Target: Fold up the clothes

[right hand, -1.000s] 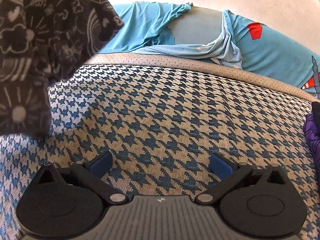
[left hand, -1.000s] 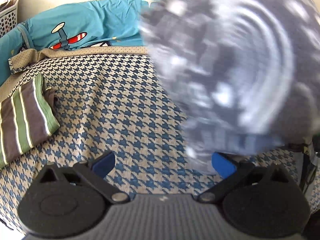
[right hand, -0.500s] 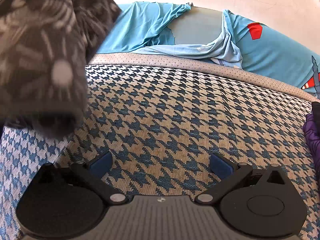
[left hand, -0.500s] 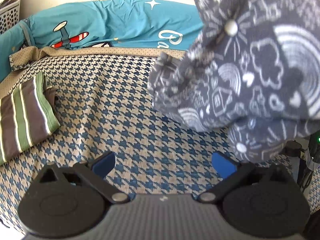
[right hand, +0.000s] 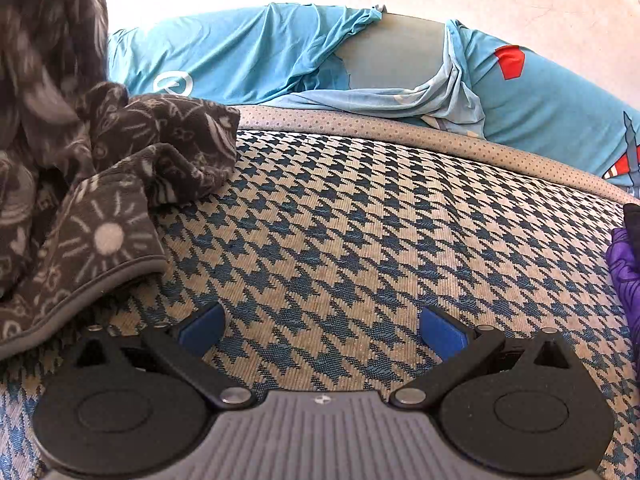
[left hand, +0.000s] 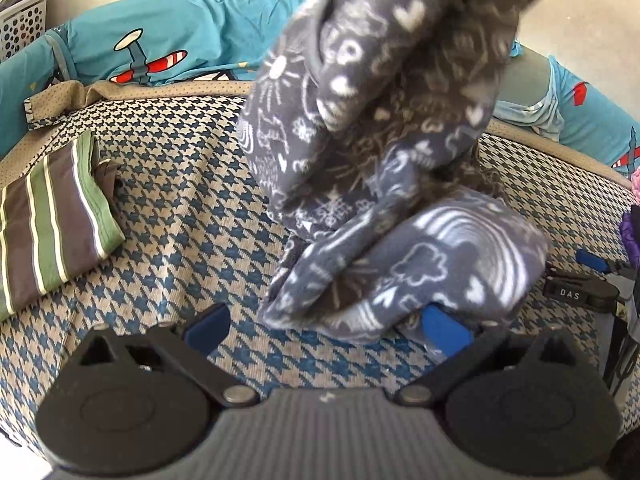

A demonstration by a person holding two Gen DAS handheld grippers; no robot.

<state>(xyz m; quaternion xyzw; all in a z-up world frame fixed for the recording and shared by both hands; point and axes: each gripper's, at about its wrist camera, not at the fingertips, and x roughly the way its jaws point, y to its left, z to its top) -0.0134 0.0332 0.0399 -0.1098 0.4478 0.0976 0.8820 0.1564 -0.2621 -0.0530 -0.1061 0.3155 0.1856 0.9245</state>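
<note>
On the houndstooth bedcover, I see one striped garment folded; the grey printed fleece garment remains bunched. Both my grippers' jaws stand apart, empty.

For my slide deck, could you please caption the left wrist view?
Open left tongs beneath a bunched grey doodle-print garment above the houndstooth bed cover; a folded striped garment lies at left.

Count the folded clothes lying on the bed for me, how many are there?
1. A striped folded garment lies at the left side of the houndstooth bedspread. The grey doodle-print garment is bunched up, not folded. A purple cloth peeks in at the right edge, too cut off to judge.
</note>
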